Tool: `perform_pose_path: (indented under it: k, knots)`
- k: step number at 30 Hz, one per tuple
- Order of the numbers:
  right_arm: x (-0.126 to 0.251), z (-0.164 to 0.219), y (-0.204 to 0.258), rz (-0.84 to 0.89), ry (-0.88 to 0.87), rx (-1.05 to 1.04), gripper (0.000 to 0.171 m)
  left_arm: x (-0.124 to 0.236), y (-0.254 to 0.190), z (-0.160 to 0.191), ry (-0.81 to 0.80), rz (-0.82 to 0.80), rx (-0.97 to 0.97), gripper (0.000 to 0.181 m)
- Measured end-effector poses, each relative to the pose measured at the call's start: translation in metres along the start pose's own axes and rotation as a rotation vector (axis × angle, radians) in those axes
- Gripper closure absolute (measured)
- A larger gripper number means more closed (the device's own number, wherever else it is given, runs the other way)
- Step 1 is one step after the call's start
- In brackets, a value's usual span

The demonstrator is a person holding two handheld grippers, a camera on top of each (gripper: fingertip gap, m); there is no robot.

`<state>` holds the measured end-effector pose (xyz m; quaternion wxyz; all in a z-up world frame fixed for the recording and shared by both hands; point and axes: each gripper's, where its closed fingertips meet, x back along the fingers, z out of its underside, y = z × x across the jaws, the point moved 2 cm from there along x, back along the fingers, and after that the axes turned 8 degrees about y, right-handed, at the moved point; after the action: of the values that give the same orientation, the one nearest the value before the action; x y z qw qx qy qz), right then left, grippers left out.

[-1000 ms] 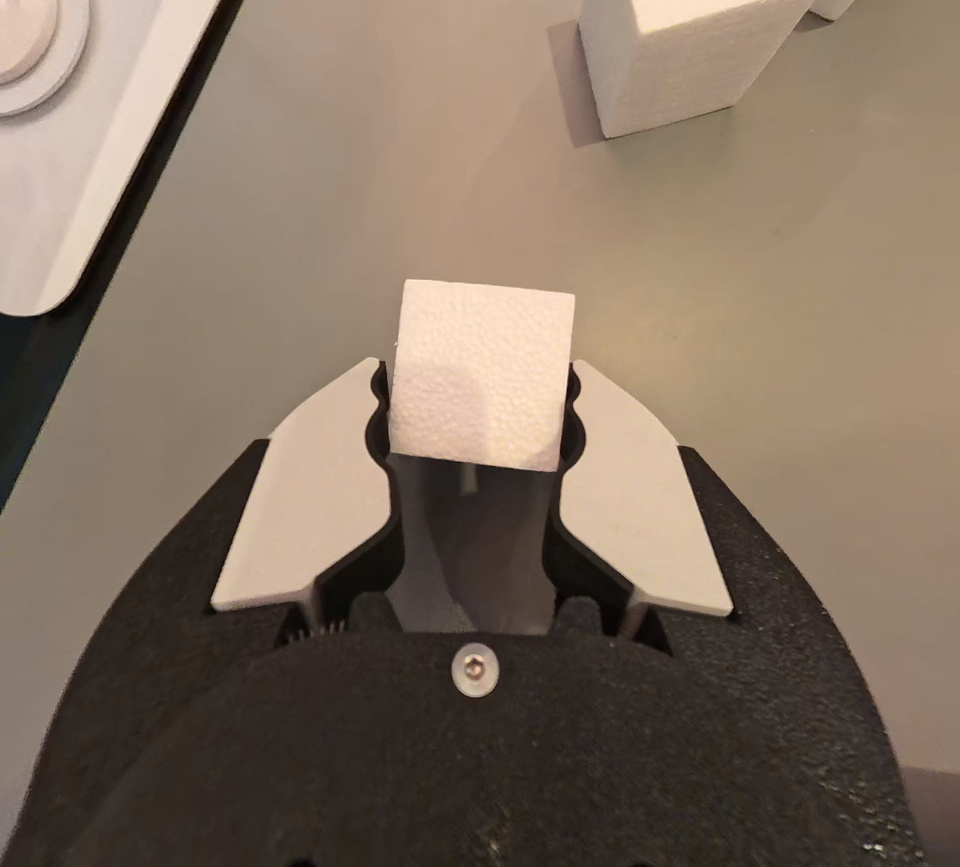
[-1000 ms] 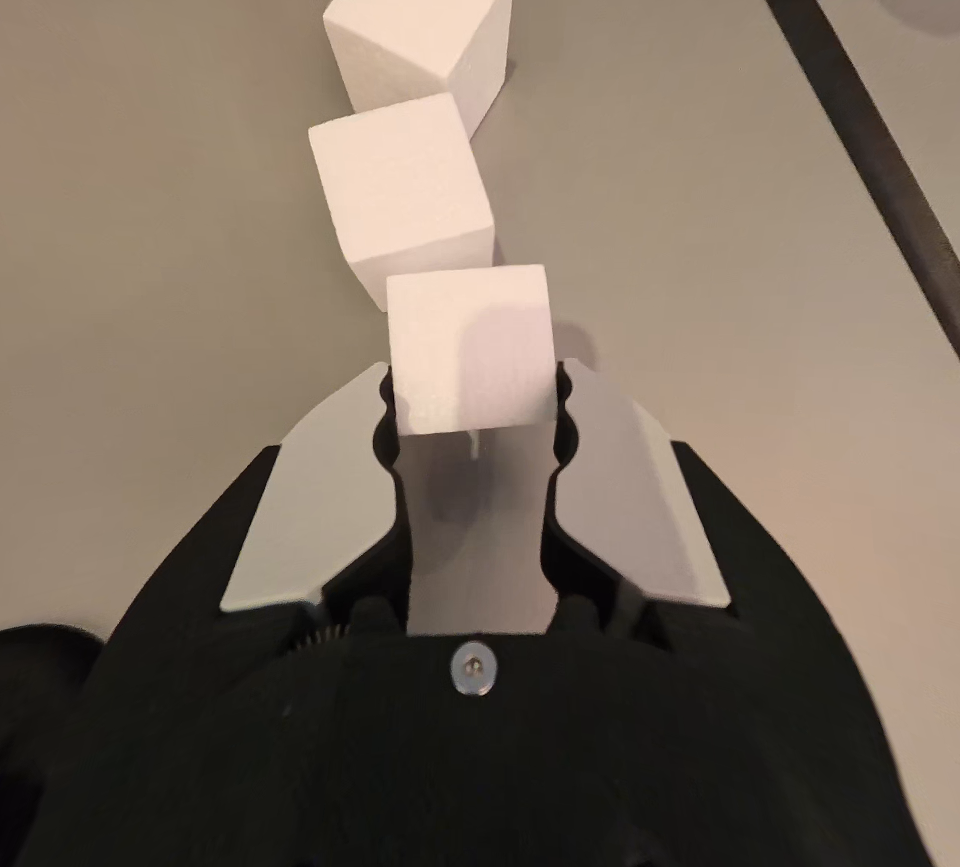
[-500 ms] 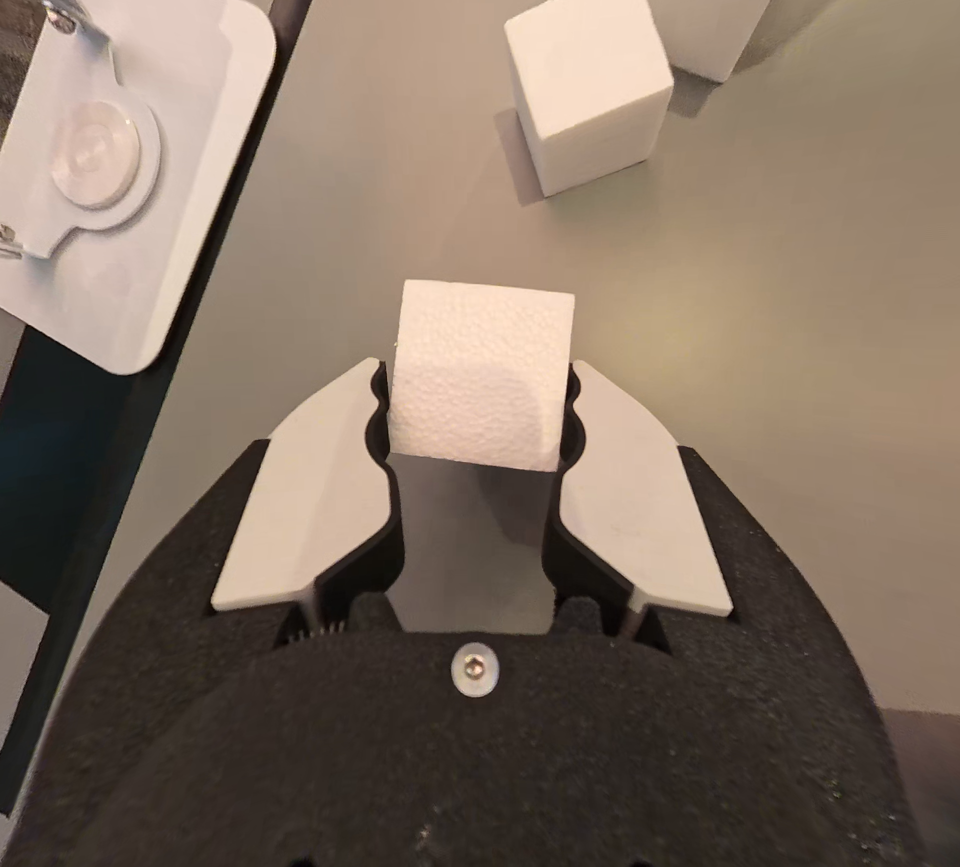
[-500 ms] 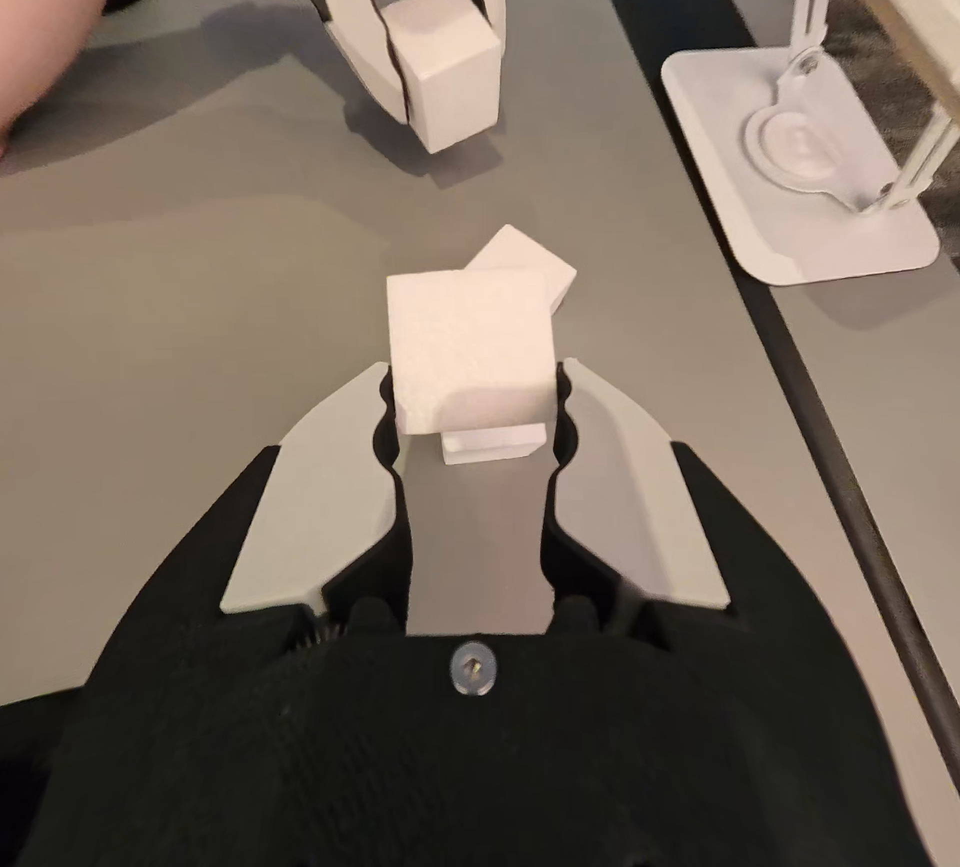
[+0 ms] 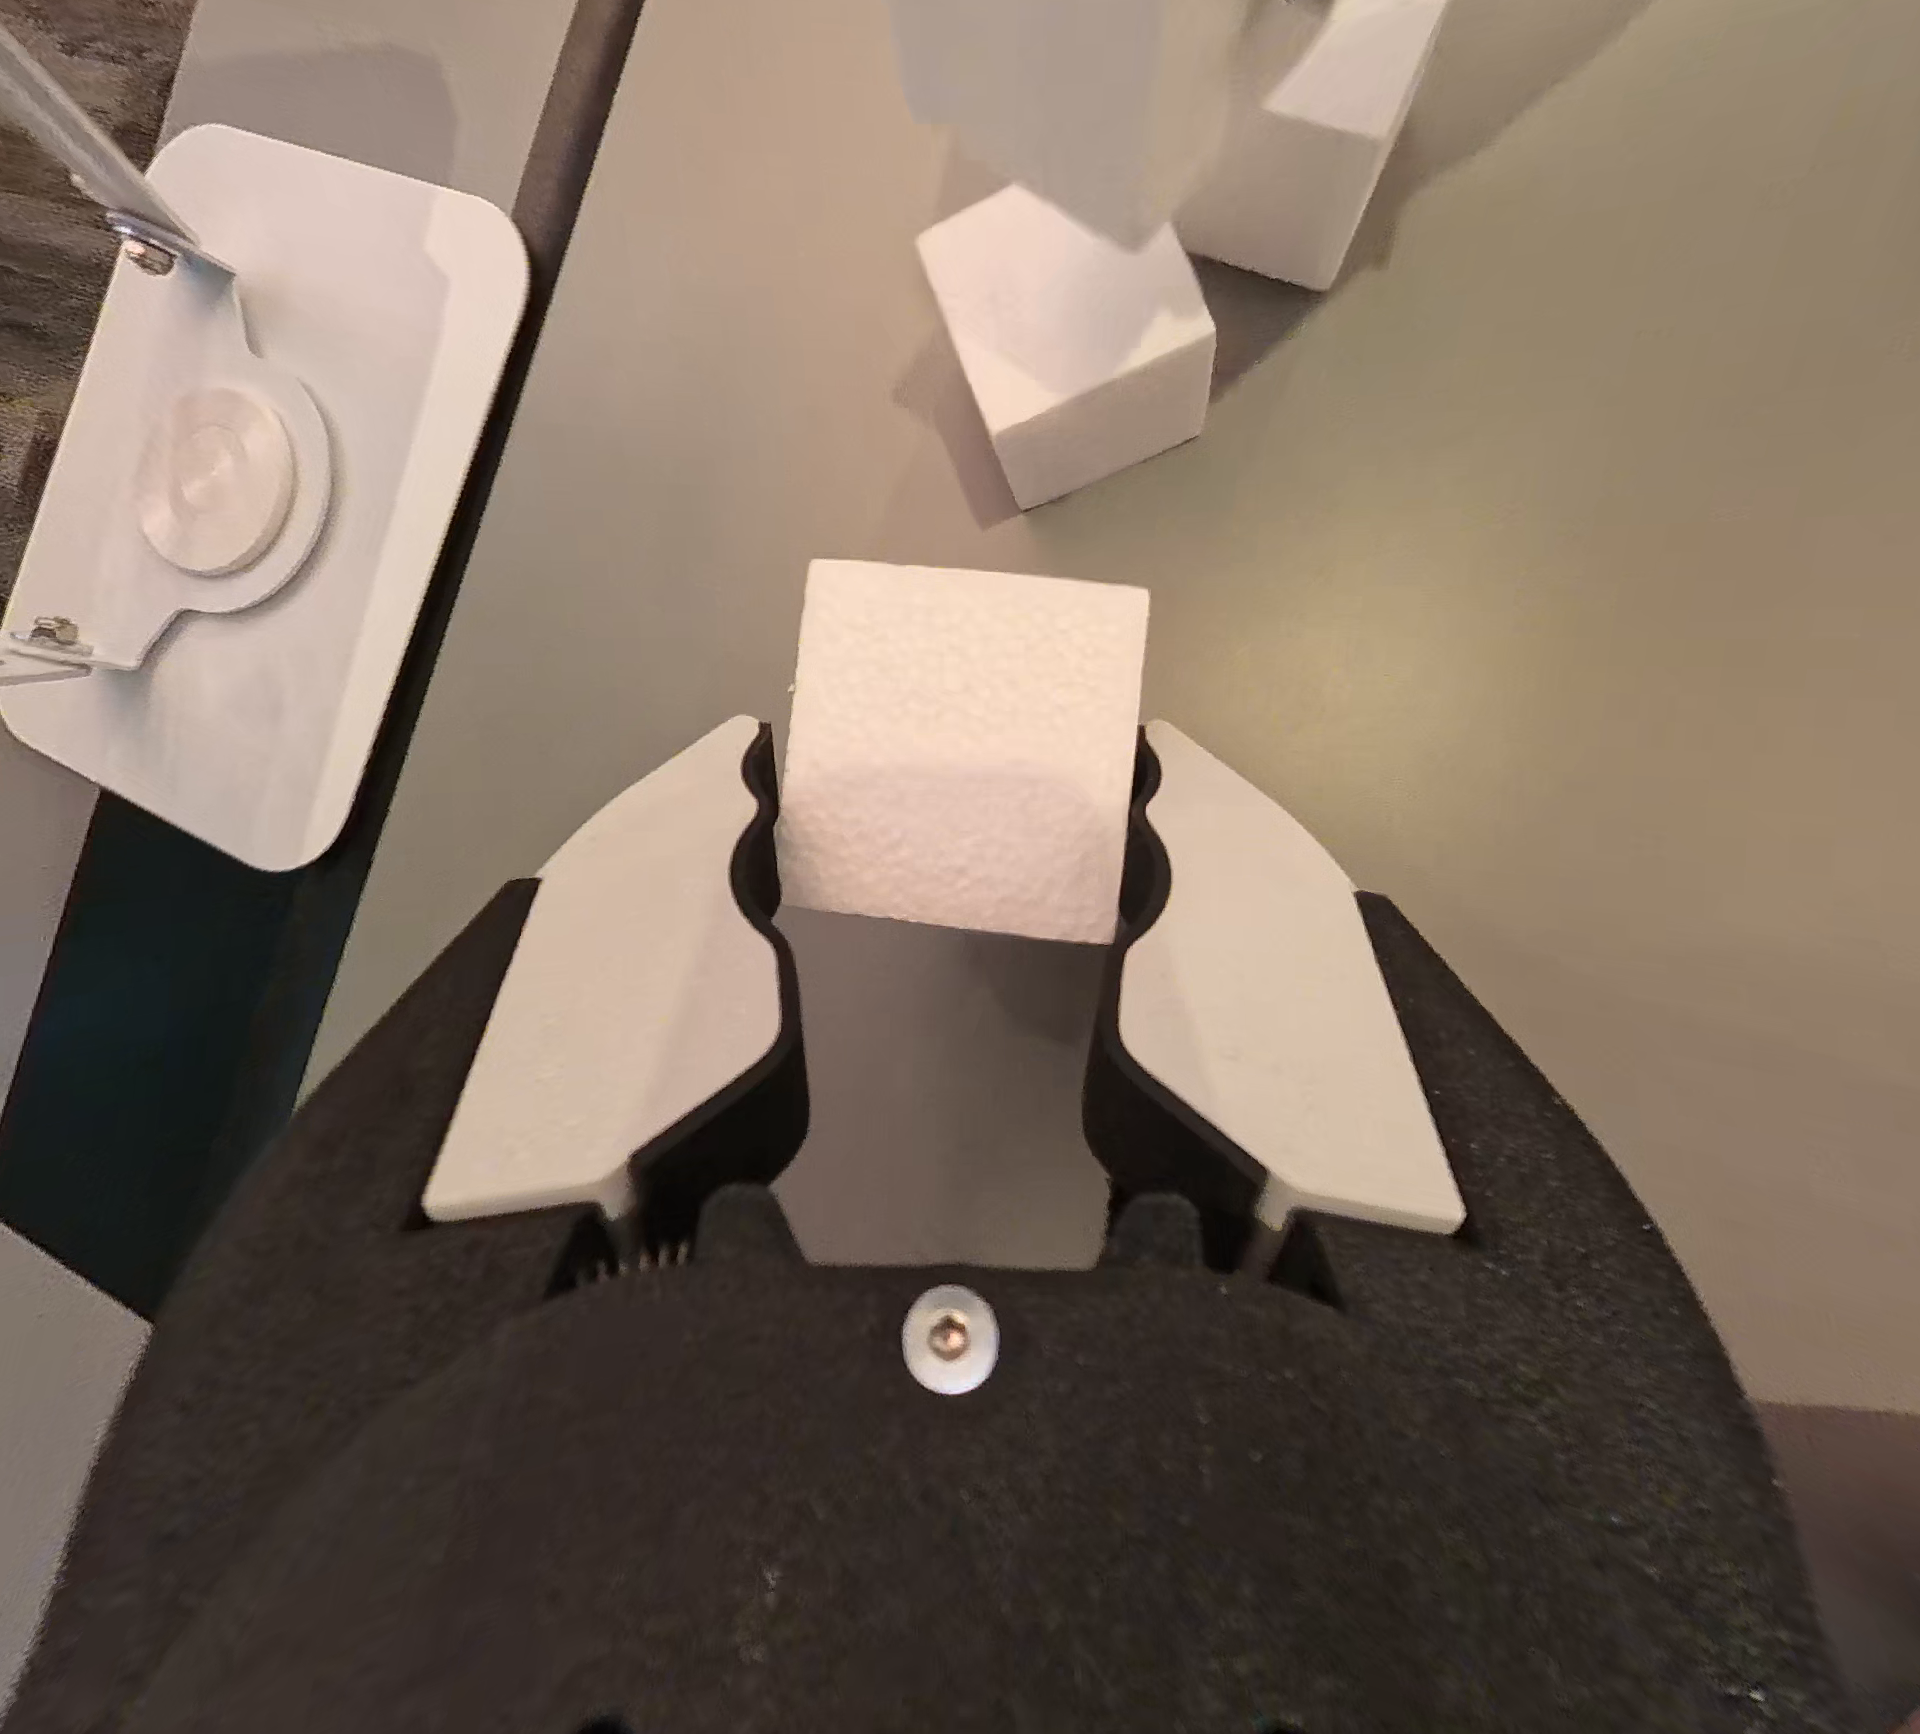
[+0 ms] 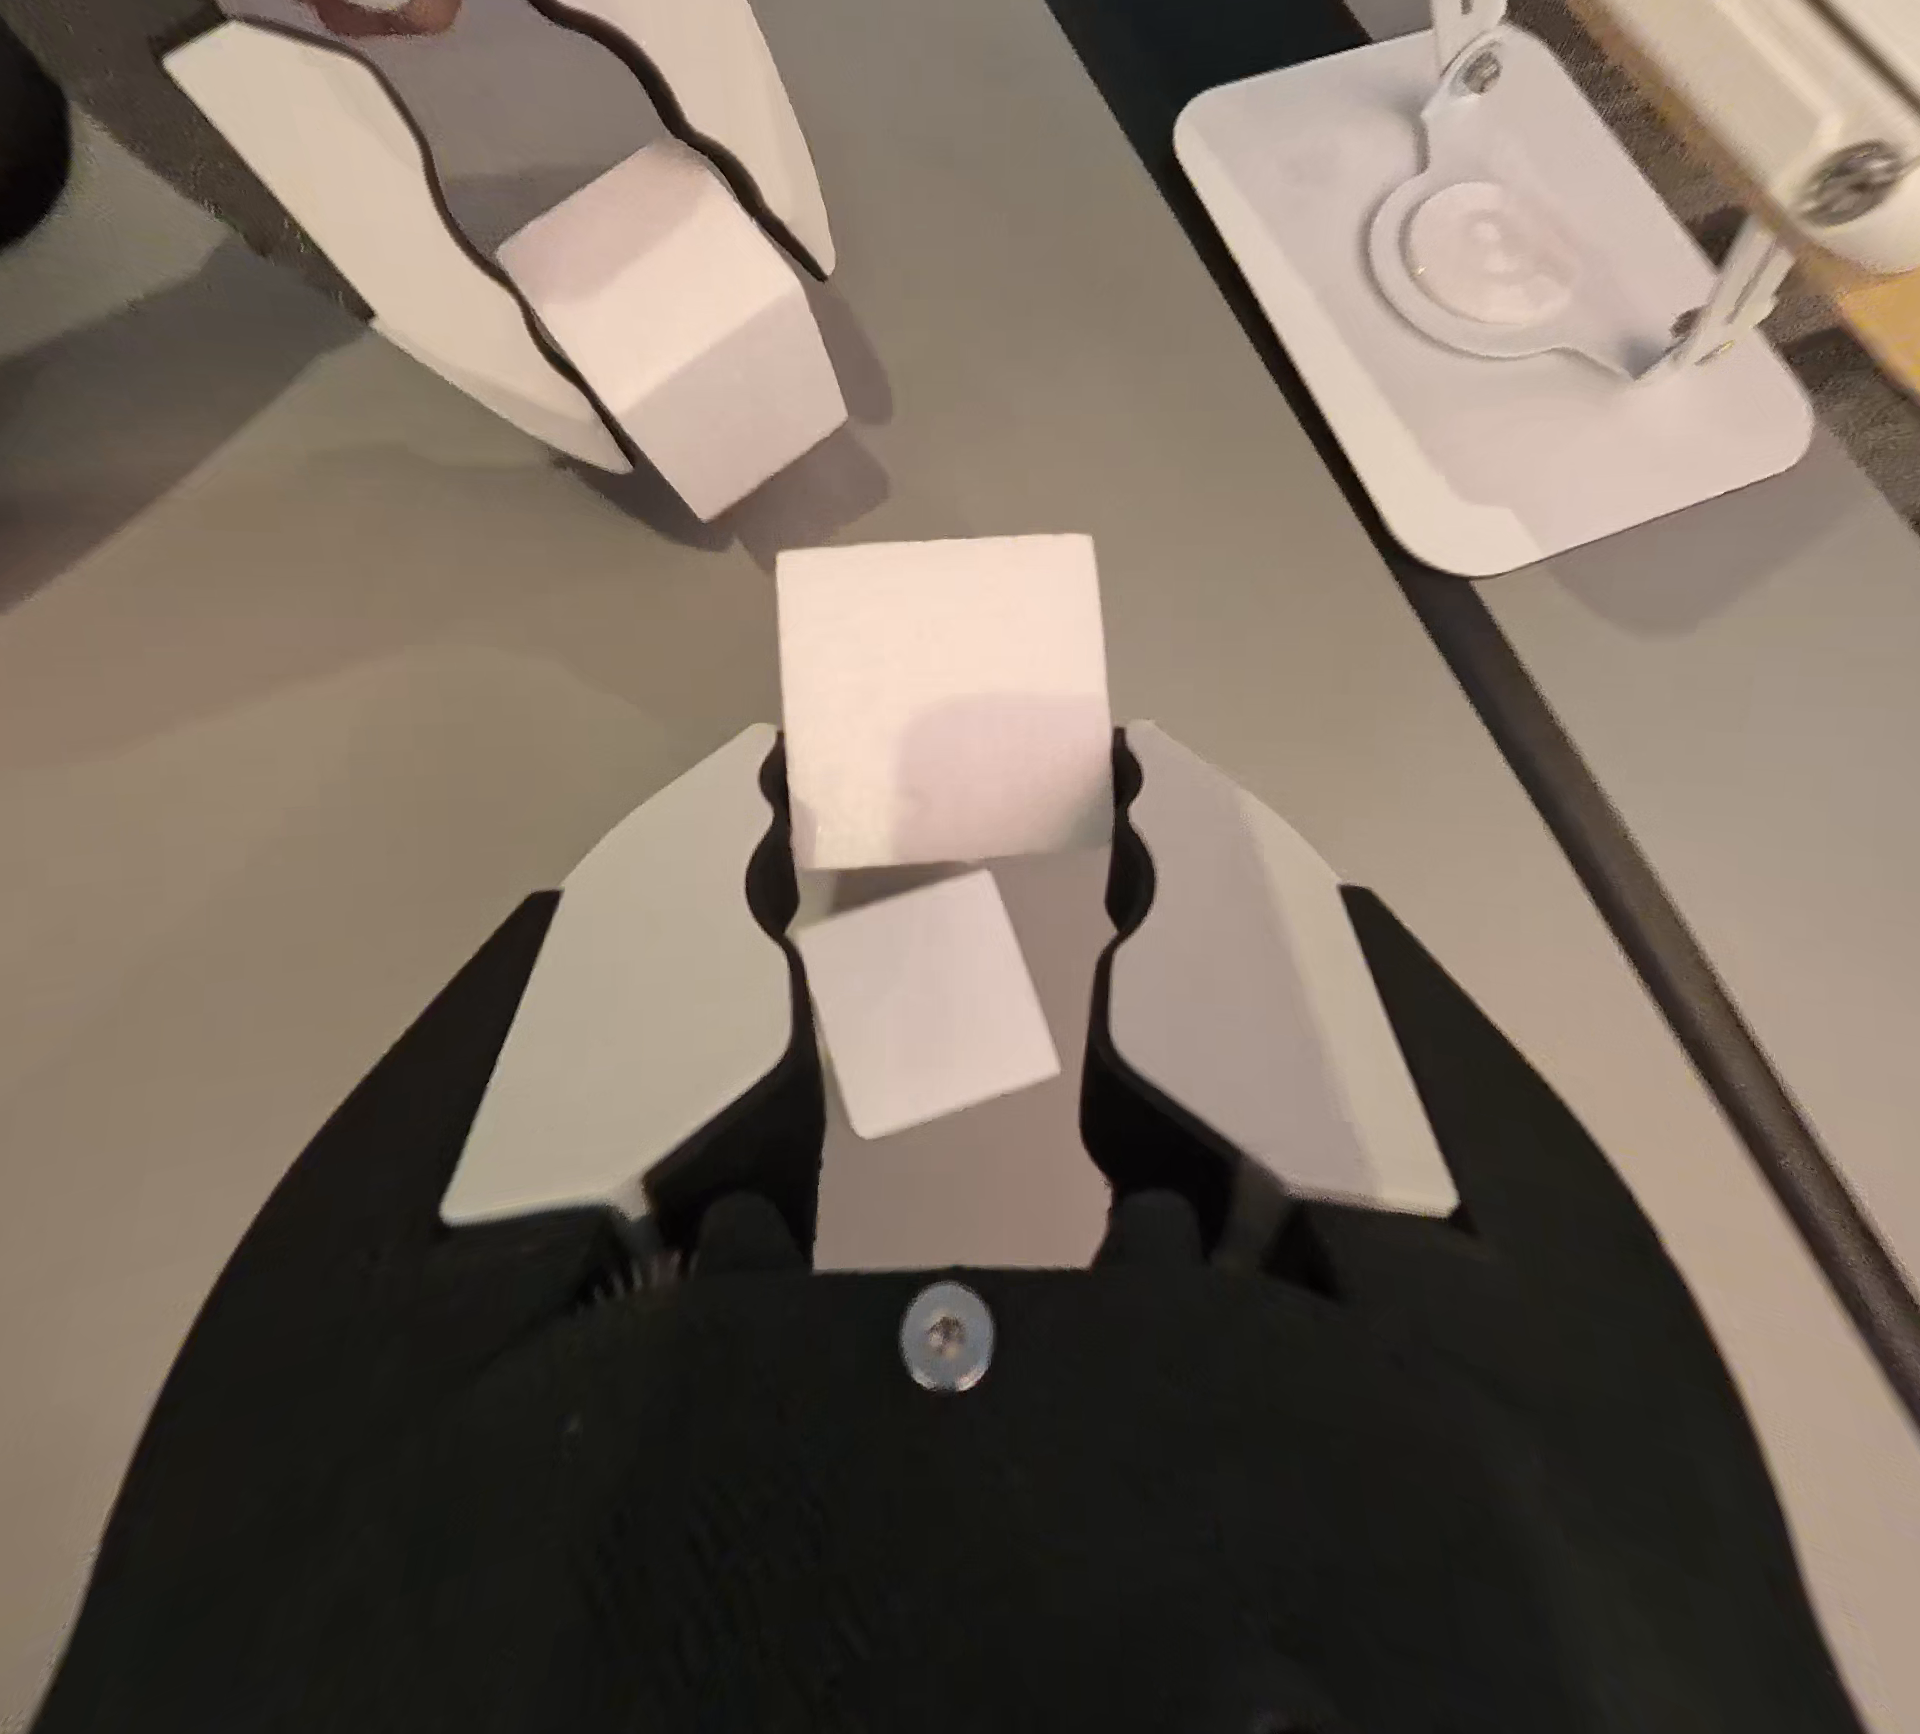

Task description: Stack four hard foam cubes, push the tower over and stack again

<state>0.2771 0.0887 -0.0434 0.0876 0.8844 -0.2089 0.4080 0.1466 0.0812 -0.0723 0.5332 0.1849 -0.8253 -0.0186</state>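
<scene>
A white foam cube (image 5: 961, 765) is pinched between the fingers of the left hand-held gripper (image 5: 961, 749), held above the grey tabletop (image 5: 1507, 645). A second foam cube (image 6: 940, 708) is clamped by the right hand-held gripper (image 6: 945, 739), directly above a third cube (image 6: 925, 1009) that rests on the tabletop and is turned at an angle to it. In the left wrist view, a fourth cube (image 5: 1340, 115) is seen farther off to the right on the tabletop. A white stand base (image 6: 1486, 313) lies at the far right, beyond a dark seam.
</scene>
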Motion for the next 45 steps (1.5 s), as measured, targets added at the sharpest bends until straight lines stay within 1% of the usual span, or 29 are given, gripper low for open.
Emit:
perform_pose_path:
  k: [3,5,8,10,13,22,27,30,32,34,36,38,42,43,45]
  knots:
    - [-0.012,-0.009,0.007,0.036,0.031,-0.139,0.113,0.007,0.007,0.007,-0.001,-0.03,0.032,0.117]
    - [-0.018,-0.013,0.01,0.112,0.045,-0.248,0.113,0.012,0.012,0.014,0.009,-0.057,0.051,0.117]
    - [-0.02,-0.014,0.009,0.268,0.073,-0.313,0.113,0.019,0.017,0.022,0.007,-0.075,0.074,0.117]
    - [-0.021,-0.011,0.008,0.306,0.093,-0.344,0.113,0.023,0.019,0.024,-0.002,-0.085,0.086,0.117]
    - [-0.026,-0.005,0.008,0.313,0.106,-0.391,0.113,0.025,0.02,0.025,-0.006,-0.093,0.088,0.117]
    - [-0.037,0.003,0.006,0.3,0.118,-0.428,0.113,0.022,0.021,0.026,0.014,-0.098,0.087,0.117]
    - [-0.039,0.005,0.005,0.314,0.14,-0.391,0.112,0.021,0.022,0.025,0.023,-0.106,0.087,0.117]
    - [-0.04,0.003,0.009,0.308,0.149,-0.338,0.103,0.024,0.024,0.021,0.007,-0.122,0.087,0.117]
    - [-0.033,-0.001,0.01,0.297,0.144,-0.312,0.095,0.028,0.024,0.016,-0.022,-0.126,0.094,0.117]
    - [-0.02,-0.006,0.013,0.265,0.118,-0.288,0.092,0.034,0.027,0.009,-0.058,-0.143,0.119,0.117]
    - [0.0,-0.009,0.015,0.22,0.091,-0.283,0.091,0.042,0.034,0.0,-0.096,-0.164,0.203,0.117]
    - [0.024,-0.004,0.01,0.203,0.072,-0.307,0.09,0.052,0.037,-0.018,-0.167,-0.145,0.301,0.117]
    - [0.068,0.027,-0.017,0.228,0.05,-0.431,0.088,0.068,0.021,-0.069,-0.36,-0.03,0.401,0.118]
    - [0.077,0.037,-0.026,0.239,0.046,-0.477,0.088,0.068,0.016,-0.079,-0.376,-0.016,0.414,0.118]
    - [0.09,0.059,-0.041,0.271,0.057,-0.56,0.087,0.06,0.012,-0.091,-0.348,-0.031,0.462,0.118]
